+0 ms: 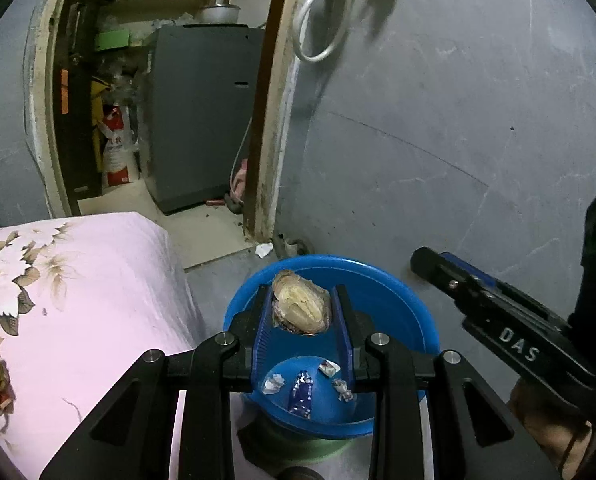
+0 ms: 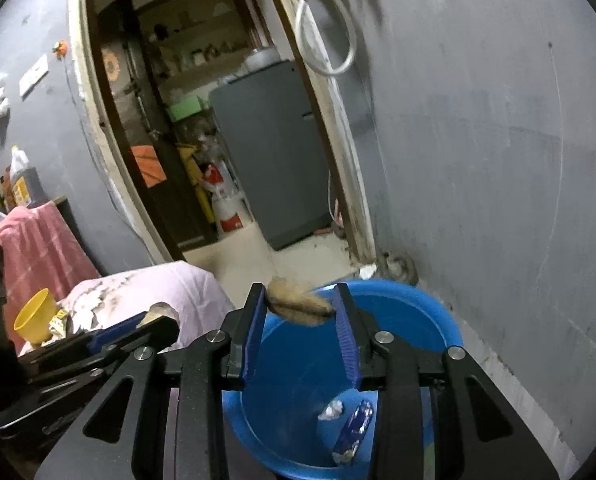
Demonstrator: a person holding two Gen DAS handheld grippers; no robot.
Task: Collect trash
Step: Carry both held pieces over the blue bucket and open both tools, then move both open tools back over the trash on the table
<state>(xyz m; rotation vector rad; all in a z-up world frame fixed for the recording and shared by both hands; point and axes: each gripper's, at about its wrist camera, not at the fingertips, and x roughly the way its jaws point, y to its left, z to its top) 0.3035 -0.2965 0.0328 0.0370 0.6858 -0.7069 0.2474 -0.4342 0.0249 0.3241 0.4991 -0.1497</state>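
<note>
1. Left wrist view: the left gripper holds a crumpled brownish husk, pinched near the fingertips over the blue basin. Wrappers already lie on the basin floor. The right gripper enters from the right, beside the basin.
2. Risk here: the husk looks light and flaky, so it could crumble or drift onto the pink bedding if let go too near the rim.
3. Right wrist view: the right gripper clamps a second brown piece across its tips, above the basin's near-left rim.
4. Risk here: that piece sits partly outside the rim, so an early release could drop it to the floor.
</note>
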